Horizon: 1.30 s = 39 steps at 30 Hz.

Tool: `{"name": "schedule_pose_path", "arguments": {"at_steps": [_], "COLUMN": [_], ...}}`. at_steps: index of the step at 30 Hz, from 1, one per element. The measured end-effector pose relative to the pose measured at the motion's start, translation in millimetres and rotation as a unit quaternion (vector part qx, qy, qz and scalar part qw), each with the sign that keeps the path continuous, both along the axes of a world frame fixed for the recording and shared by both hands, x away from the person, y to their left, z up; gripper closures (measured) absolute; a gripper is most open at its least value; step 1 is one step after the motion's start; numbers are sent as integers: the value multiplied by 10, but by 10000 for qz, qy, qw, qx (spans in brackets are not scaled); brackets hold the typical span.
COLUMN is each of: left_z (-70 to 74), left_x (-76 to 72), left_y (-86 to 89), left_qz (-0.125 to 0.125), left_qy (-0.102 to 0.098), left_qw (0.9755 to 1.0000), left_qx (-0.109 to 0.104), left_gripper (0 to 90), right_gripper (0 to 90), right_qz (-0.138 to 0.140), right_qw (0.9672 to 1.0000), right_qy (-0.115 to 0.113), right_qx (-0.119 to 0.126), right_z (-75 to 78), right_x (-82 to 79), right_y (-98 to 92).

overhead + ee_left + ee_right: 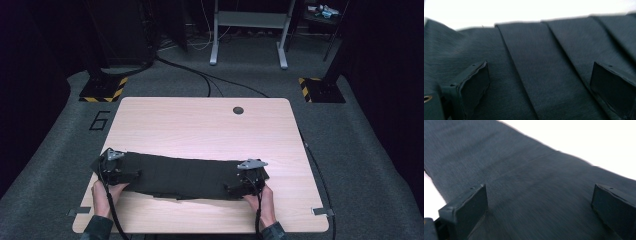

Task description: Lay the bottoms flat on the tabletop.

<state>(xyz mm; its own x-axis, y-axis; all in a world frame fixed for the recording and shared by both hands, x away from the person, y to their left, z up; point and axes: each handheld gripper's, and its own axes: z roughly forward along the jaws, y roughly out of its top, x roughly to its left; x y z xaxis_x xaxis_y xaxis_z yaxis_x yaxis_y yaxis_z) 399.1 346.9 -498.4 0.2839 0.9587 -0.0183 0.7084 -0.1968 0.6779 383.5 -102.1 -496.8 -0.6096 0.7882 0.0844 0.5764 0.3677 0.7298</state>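
Long dark folded cloth, pleated fabric strip, lying flat across near half of pale wood-grain table, running left-right, close to the near edge. Left gripper at cloth's left end, jaws spread wide, nothing clamped; in left gripper view, pads over folds, none pinched. Right gripper at right end, jaws likewise wide apart, cloth under and between them, not gripped.

Risks, judged from here:
- Closing w/ jaws hovering above top layer: only one fold caught, rest left behind, stack pulled apart on lift.
- Uneven timing btwn hands: one end dragged, pleats skewed, strip twisted.
- Jaw tip digging under edge: fabric bunched instead of slid between pads.
- Near edge close to table rim: a tug toward the person could spill cloth off.
- Trailing cables near cloth edge: poss. snag.
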Motion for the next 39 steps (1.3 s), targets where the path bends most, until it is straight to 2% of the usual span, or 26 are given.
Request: {"name": "schedule_pose_path", "arguments": {"at_steps": [1,2,4,5,7,10,16,25,39], "left_z": [-54,-91,-147,-161,-167,-167,-181,-186,-186], "left_x": [6,12,14,8,7,-1,-35,-105,-200], "left_y": [-18,-29,-50,-55,-58,-72,-110,-276,-552], "left_qz": [-24,-74,-126,-119,-108,-138,-128,-366,-746], "left_qy": [73,150,222,181,176,210,147,139,125], "left_qw": [10000,9999,9997,9998,9998,9997,9998,9992,9971], "left_qx": [35,16,1,-29,-52,-14,-54,-53,-24], "left_gripper": [22,25,26,26,27,27,29,29,32], "right_gripper": [0,0,0,0,0,0,1,1,1], "right_qz": [15,-56,-5,76,29,103,125,-86,-241], "right_qw": [9999,9994,9986,9984,9986,9987,9987,9988,9973], "right_qy": [65,118,179,250,309,263,230,305,402], "right_qx": [-101,-333,-490,-507,-420,-417,-426,-364,-564], "right_z": [-35,-92,-159,-179,-192,-205,-215,-217,-186], "right_x": [23,56,90,99,97,106,113,90,65], "right_y": [44,104,130,122,102,86,53,-154,-404]}}
